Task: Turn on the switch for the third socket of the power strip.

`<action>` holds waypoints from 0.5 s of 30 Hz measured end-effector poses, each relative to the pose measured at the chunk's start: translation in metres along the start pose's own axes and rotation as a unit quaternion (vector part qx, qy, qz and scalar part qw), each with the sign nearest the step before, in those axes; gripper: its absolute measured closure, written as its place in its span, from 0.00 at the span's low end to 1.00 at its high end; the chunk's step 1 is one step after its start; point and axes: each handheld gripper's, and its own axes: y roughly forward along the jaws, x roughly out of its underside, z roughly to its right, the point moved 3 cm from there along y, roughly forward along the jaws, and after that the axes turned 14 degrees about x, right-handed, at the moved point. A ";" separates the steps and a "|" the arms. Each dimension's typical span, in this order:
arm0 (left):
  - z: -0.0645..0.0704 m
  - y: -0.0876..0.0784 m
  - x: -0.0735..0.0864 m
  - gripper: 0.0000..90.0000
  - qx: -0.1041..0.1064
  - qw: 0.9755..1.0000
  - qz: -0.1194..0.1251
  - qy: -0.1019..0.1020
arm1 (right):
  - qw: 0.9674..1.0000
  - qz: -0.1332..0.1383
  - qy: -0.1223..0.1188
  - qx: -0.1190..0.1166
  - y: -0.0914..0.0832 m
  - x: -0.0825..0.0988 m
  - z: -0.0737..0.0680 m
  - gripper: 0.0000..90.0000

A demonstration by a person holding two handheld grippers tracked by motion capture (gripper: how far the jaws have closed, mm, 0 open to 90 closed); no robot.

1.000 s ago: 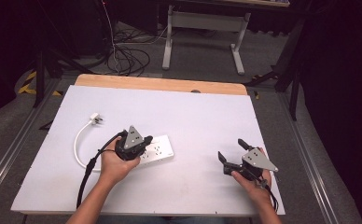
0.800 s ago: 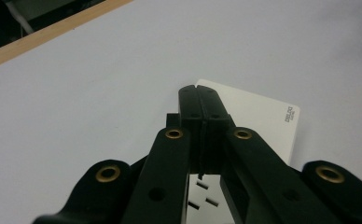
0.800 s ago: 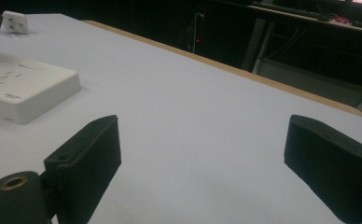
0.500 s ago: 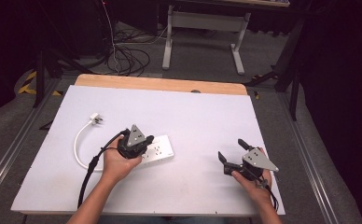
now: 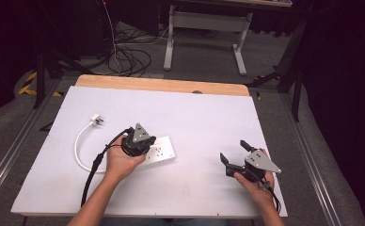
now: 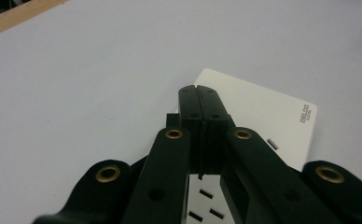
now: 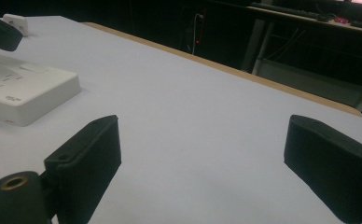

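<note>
Since a second ago your left gripper has crept a touch along the power strip; the strip, its cord and your right gripper sit where they were.

The power strip is a white block lying flat on the worktop, a little toward 9 o'clock of the middle, its long side running roughly from 8 to 2 o'clock. In the left gripper view its far end carries a small grey brand mark, and socket slots show on its top face. Your left gripper is over the strip's 9 o'clock half, and its fingers are pressed flat together with nothing between them, their tips low over the strip's top face; whether they touch it you cannot tell from here.

From the strip's 9 o'clock end a white cord loops out toward 9 o'clock and curls back up to a white plug lying at about 10 o'clock of the strip, well apart from it.

Your right gripper rests at 4 o'clock of the worktop, well apart from the strip, pointing toward 10 o'clock. Its fingers are spread wide over bare surface, holding nothing, with the strip's end visible off at 10 o'clock in the right gripper view.
</note>
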 end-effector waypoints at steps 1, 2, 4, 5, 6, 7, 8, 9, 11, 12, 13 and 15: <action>0.000 0.001 0.000 1.00 0.003 1.000 -0.004 -0.003 | 1.000 0.000 0.000 0.000 0.000 0.000 0.000 0.13; -0.001 0.001 0.000 1.00 0.002 1.000 -0.007 -0.001 | 1.000 0.000 0.000 0.000 0.000 0.000 0.000 0.13; -0.001 0.002 0.001 1.00 0.002 1.000 -0.008 -0.007 | 1.000 -0.001 -0.002 0.001 0.000 0.000 0.000 0.13; -0.002 0.002 0.001 1.00 0.002 1.000 -0.010 -0.006 | 1.000 -0.001 -0.002 0.001 0.000 0.000 0.000 0.13; -0.003 0.002 0.001 1.00 0.001 1.000 -0.012 -0.007 | 1.000 0.000 -0.003 0.000 0.000 0.000 0.000 0.13; -0.003 0.004 0.001 1.00 0.004 1.000 -0.012 -0.012 | 1.000 0.000 -0.003 0.001 0.000 0.000 0.000 0.13; -0.004 0.005 0.000 1.00 0.002 1.000 -0.016 -0.009 | 1.000 0.000 -0.003 0.001 0.000 0.000 0.000 0.13; -0.004 0.006 0.000 1.00 0.005 1.000 -0.018 -0.012 | 1.000 0.000 -0.003 0.001 0.000 0.000 0.000 0.13; -0.004 0.007 -0.001 1.00 0.002 1.000 -0.018 -0.013 | 1.000 0.000 -0.003 0.000 0.000 0.000 -0.001 0.13; -0.004 0.007 -0.002 1.00 0.003 1.000 -0.020 -0.011 | 1.000 0.000 -0.003 0.000 0.000 0.000 -0.001 0.13; -0.005 0.008 -0.004 1.00 0.003 1.000 -0.018 -0.016 | 1.000 0.001 -0.003 0.000 0.000 0.000 0.000 0.13; -0.005 0.009 -0.004 1.00 0.004 1.000 -0.021 -0.018 | 1.000 0.000 -0.001 0.000 0.000 0.000 0.000 0.13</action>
